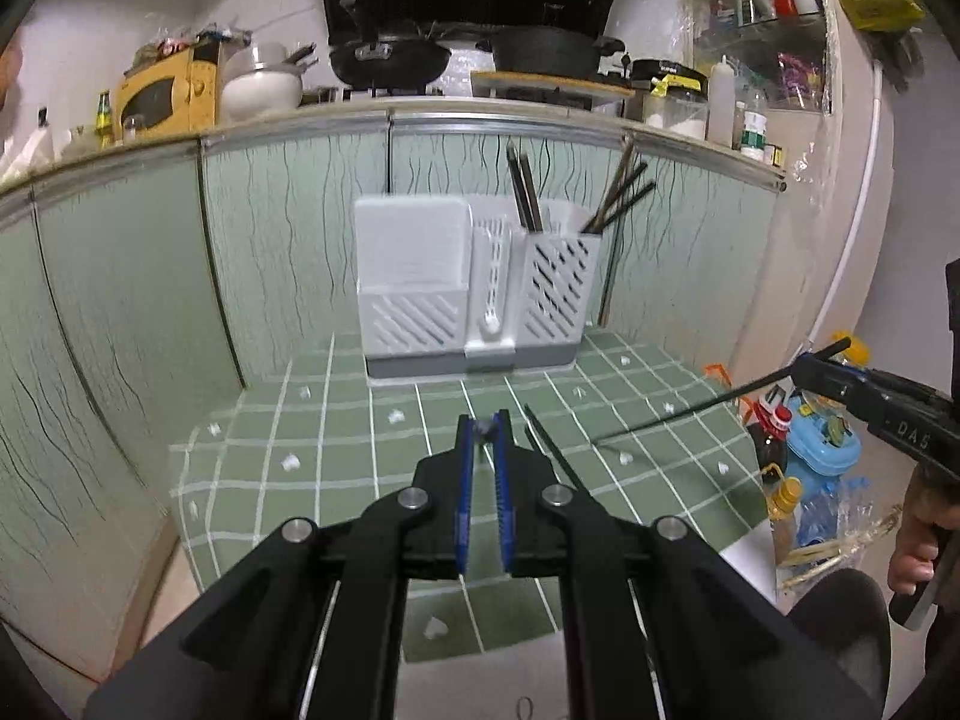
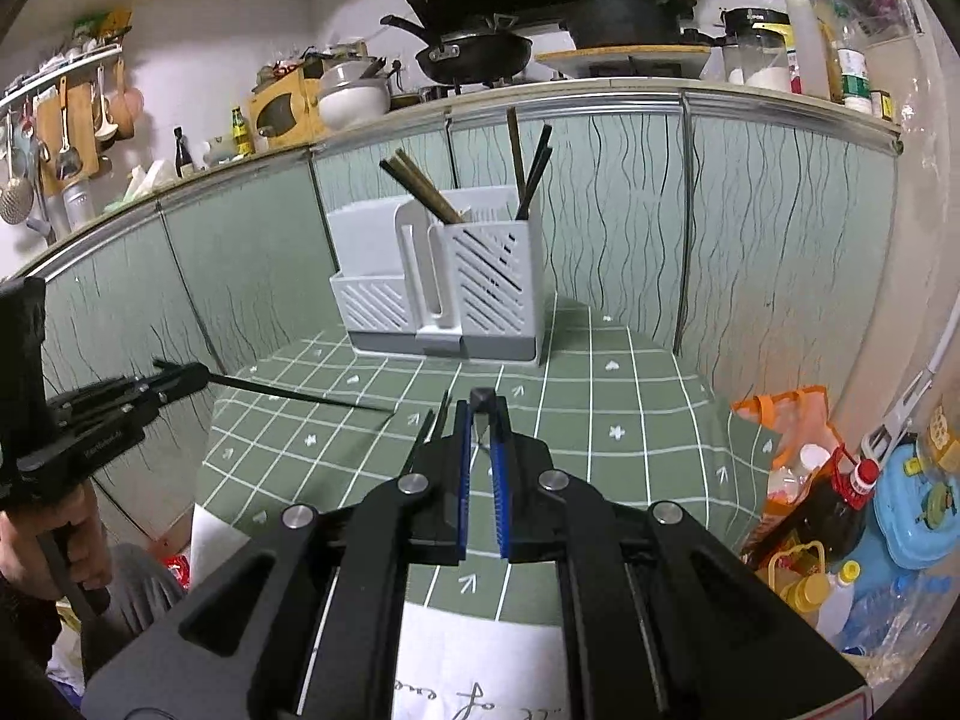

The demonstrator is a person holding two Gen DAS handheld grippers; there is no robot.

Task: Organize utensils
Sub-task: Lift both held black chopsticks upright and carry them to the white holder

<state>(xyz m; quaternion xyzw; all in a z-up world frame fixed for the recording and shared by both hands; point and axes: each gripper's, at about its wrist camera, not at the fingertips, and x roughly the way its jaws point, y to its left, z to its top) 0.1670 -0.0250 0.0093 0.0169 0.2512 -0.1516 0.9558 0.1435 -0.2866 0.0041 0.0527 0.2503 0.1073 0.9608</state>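
A white slotted utensil holder [image 1: 474, 294] [image 2: 438, 288] stands at the back of the green checked table, with several chopsticks upright in its right-hand compartment [image 1: 561, 288]. My left gripper [image 1: 485, 427] is shut on a black chopstick [image 2: 300, 394]; the right wrist view shows it [image 2: 180, 381] slanting down to the cloth. My right gripper [image 2: 481, 405] is shut on another black chopstick [image 1: 690, 408], held above the table at the right of the left wrist view [image 1: 807, 363]. One more black chopstick [image 1: 552, 450] [image 2: 433, 429] lies on the cloth.
The green checked cloth [image 1: 336, 420] covers a small table against green cabinet doors [image 1: 120, 312]. Oil bottles and a blue container [image 2: 900, 516] crowd the floor at the right. A counter above carries pans [image 1: 390, 57], a pot and jars.
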